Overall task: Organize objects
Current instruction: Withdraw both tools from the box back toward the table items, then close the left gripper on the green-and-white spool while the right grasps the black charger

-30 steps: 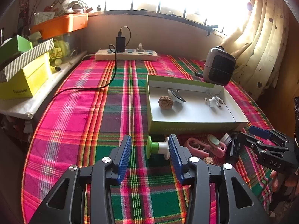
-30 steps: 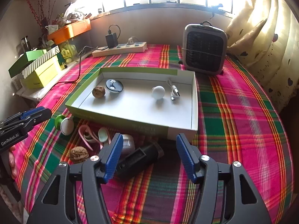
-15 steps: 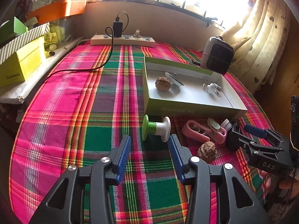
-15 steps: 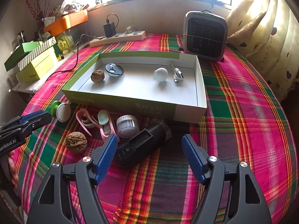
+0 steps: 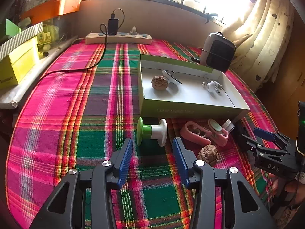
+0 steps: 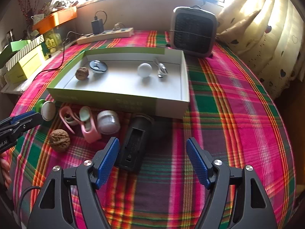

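Both tools apart, empty: left tool (image 5: 152, 159) should straddle the spool (image 5: 152, 131) waist squarely, then lift into the box (image 5: 192, 106).

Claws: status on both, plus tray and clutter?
Left claw open, facing green-white spool. Right claw open, empty, black device by its left finger. Tray holds four items; walnut outside.

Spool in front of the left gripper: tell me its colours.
The spool is green at one end, white at the other; clearest in the left wrist view.
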`<action>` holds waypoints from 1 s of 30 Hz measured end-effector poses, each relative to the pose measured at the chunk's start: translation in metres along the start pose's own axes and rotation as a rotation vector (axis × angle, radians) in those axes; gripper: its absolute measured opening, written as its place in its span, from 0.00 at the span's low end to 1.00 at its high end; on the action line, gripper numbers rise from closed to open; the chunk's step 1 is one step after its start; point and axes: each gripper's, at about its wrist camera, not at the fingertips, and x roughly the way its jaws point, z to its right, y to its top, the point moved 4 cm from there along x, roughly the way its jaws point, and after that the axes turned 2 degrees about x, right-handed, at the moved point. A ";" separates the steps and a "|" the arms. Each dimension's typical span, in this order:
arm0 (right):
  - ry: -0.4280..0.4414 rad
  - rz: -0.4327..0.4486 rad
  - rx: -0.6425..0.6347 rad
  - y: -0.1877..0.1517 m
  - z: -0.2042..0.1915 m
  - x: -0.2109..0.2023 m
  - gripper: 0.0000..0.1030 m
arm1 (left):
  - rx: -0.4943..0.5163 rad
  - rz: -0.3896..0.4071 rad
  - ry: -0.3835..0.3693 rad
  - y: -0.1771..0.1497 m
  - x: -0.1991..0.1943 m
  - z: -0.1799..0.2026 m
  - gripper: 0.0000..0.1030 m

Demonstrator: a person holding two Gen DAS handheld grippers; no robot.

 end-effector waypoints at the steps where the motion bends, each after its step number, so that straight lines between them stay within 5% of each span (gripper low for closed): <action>1: -0.002 -0.003 0.006 -0.001 0.002 0.000 0.71 | 0.000 -0.002 0.001 0.000 0.001 0.000 0.42; 12: 0.008 -0.007 0.017 -0.004 0.016 0.003 0.71 | 0.013 -0.023 0.001 0.004 0.008 0.006 0.51; 30: 0.061 -0.021 -0.058 0.006 0.009 0.017 0.71 | -0.001 -0.050 0.059 0.014 0.029 0.005 0.51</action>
